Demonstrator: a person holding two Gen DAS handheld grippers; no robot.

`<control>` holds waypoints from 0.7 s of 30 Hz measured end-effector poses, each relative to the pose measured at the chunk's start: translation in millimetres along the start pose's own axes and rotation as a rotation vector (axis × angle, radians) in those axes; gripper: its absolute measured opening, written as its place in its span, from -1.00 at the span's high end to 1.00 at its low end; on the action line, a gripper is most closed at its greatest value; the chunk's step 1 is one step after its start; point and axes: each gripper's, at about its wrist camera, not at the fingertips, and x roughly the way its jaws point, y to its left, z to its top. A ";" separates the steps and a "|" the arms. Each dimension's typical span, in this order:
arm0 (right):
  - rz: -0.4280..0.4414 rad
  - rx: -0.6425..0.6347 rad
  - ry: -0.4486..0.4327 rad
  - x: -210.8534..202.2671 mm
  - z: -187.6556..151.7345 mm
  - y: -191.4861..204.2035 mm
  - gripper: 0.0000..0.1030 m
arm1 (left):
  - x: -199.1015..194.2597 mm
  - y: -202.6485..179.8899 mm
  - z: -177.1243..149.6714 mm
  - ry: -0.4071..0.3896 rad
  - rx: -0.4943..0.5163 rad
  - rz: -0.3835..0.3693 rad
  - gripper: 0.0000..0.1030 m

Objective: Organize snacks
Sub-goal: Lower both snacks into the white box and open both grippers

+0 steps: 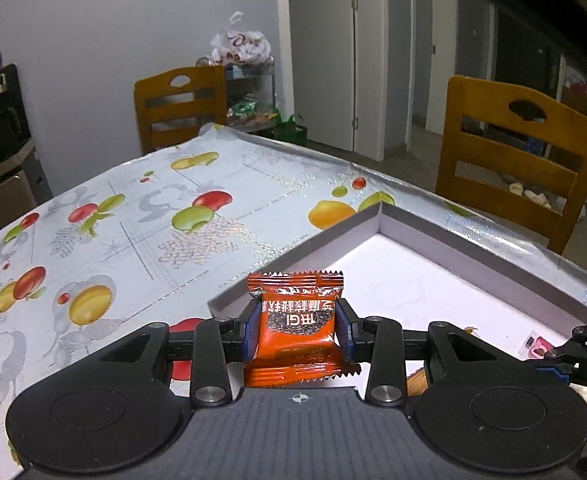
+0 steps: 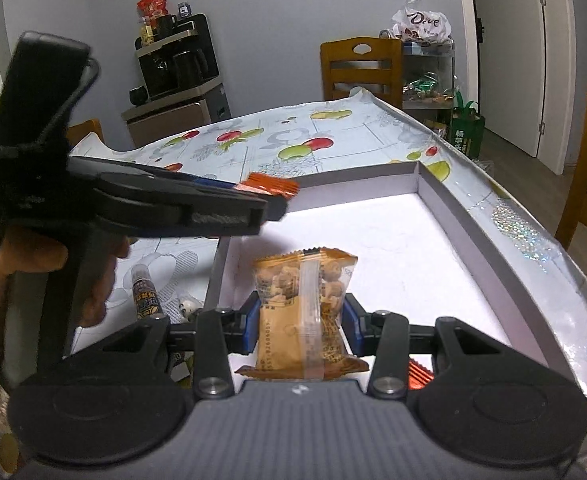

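Note:
My left gripper (image 1: 298, 330) is shut on an orange-red snack packet (image 1: 298, 320) and holds it above the near left edge of a shallow white box (image 1: 377, 216). In the right wrist view the left gripper (image 2: 271, 196) shows from the side, the red packet's crimped end (image 2: 271, 184) sticking out over the box's left wall. My right gripper (image 2: 301, 322) is shut on a tan snack packet (image 2: 305, 304) with a clear strip, held over the white box (image 2: 445, 208) near its front.
The table (image 1: 113, 240) wears a fruit-print cloth. Loose small snacks (image 2: 145, 296) lie left of the box. Another red packet (image 2: 419, 374) lies under my right gripper. Wooden chairs (image 1: 513, 152) stand at the far side and right. A snack cart (image 2: 425, 68) stands behind.

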 end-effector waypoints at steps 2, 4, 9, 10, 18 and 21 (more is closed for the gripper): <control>0.001 -0.012 0.009 4.1 0.2 2.9 0.21 | 4.2 -1.7 -0.8 0.006 0.004 0.001 0.24; -0.002 -0.027 0.025 7.4 -0.6 7.4 0.21 | 7.7 -2.8 -2.1 0.014 0.005 -0.001 0.24; -0.001 -0.031 0.039 14.3 0.2 9.2 0.21 | 12.8 -3.3 -4.4 0.024 0.009 -0.001 0.24; -0.002 -0.033 0.039 15.7 0.6 9.6 0.21 | 13.0 -3.3 -4.3 0.023 0.009 -0.002 0.23; -0.004 -0.031 0.045 15.4 -0.7 9.9 0.20 | 5.2 3.2 -5.3 0.011 -0.033 -0.032 -0.41; -0.006 -0.031 0.044 15.6 -2.3 10.2 0.20 | -3.1 5.5 -5.8 -0.002 -0.045 -0.032 -0.42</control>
